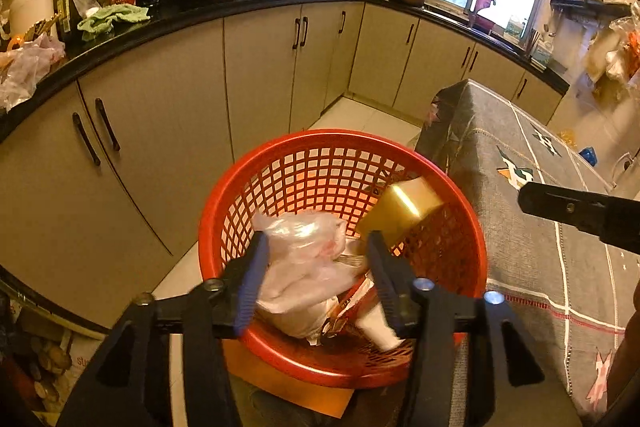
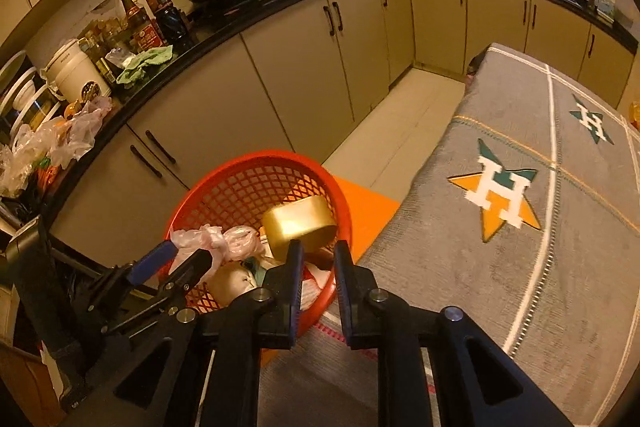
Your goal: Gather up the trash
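Dropping step: gold tape roll (image 2: 299, 223) was blurred over the red basket (image 1: 476, 239) beside the tabletop (image 2: 520, 287), apparently mid-fall. Right claw (image 2: 318, 255) was released, nothing btwn fingers. Left claw (image 1: 316, 247) was spread wide over the plastic bag (image 1: 304, 259), empty. Next: likely fetch more trash; visible tabletop looked bare. Cabinets (image 1: 160, 131) were near, not blocking.

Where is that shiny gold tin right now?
In both views the gold tin sits in the red basket, toward its table side, beside the pink plastic bag.
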The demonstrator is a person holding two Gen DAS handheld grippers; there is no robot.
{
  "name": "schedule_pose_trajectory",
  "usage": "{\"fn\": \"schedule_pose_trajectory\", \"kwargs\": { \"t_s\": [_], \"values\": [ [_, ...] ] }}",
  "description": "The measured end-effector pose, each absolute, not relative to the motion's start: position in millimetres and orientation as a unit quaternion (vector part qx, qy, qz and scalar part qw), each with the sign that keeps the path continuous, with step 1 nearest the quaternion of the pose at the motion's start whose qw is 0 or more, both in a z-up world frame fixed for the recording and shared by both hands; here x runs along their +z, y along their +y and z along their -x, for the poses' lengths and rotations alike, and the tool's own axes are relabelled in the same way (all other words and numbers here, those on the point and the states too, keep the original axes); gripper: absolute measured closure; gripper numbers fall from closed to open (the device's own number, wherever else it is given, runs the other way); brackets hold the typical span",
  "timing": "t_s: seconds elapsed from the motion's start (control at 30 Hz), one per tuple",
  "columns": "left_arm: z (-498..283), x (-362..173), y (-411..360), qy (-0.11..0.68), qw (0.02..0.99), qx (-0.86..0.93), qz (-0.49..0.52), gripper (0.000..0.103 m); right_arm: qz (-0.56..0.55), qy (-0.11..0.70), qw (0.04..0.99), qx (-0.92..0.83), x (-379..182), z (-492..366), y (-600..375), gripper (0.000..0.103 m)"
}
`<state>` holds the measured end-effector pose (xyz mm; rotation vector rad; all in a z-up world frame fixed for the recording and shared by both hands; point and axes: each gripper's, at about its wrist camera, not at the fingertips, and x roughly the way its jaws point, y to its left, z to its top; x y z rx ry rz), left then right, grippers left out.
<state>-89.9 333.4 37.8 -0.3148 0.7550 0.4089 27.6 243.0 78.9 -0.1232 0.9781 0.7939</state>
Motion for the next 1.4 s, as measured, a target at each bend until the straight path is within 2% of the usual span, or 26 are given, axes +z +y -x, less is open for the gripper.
{"fn": "schedule_pose_trajectory", "kwargs": {
  "t_s": [0.2, 0.27, 0.33, 0.37, 0.5, 0.57, 0.63, 0.97, 1.4],
  "values": [
    [91.3, 47.1, 316.6, 0.357, 0.901, 0.211, 0.130, 0.036, 0.046, 0.450, 0.811, 0.371, 86.3, -21.3, 216.5, 0.083],
    [94.9, 53.5, 308.3, 0.349, 0.903, 0.220, 0.118, 0.032, 0.049, 0.440, 0.819, 0.365, 89.5, -15.5, 205.0, 0.075],
    [102.0, 60.5, 300.1, 0.335, 0.907, 0.230, 0.113, 0.019, 0.056, 0.427, 0.829, 0.358, 92.0, -7.4, 192.2, 0.066],
    [105.6, 63.1, 295.8, 0.327, 0.908, 0.236, 0.111, 0.017, 0.060, 0.420, 0.834, 0.353, 93.6, -2.8, 184.9, 0.061],
    [117.9, 72.0, 269.7, 0.311, 0.911, 0.257, 0.087, 0.016, 0.085, 0.388, 0.854, 0.336, 98.6, 19.4, 155.2, 0.054],
    [124.6, 75.3, 256.6, 0.305, 0.911, 0.264, 0.079, 0.014, 0.095, 0.372, 0.863, 0.328, 101.2, 29.4, 140.6, 0.044],
    [131.7, 79.8, 239.6, 0.294, 0.916, 0.265, 0.067, 0.006, 0.106, 0.349, 0.876, 0.316, 104.3, 40.5, 123.0, 0.035],
    [155.3, 81.9, 170.1, 0.288, 0.911, 0.296, -0.015, 0.003, 0.125, 0.295, 0.909, 0.266, 93.9, 91.4, 50.3, 0.021],
    [172.0, 65.3, 156.1, 0.285, 0.897, 0.336, -0.020, 0.003, 0.121, 0.281, 0.923, 0.234, 84.7, 107.5, 25.5, 0.015]
  ]
}}
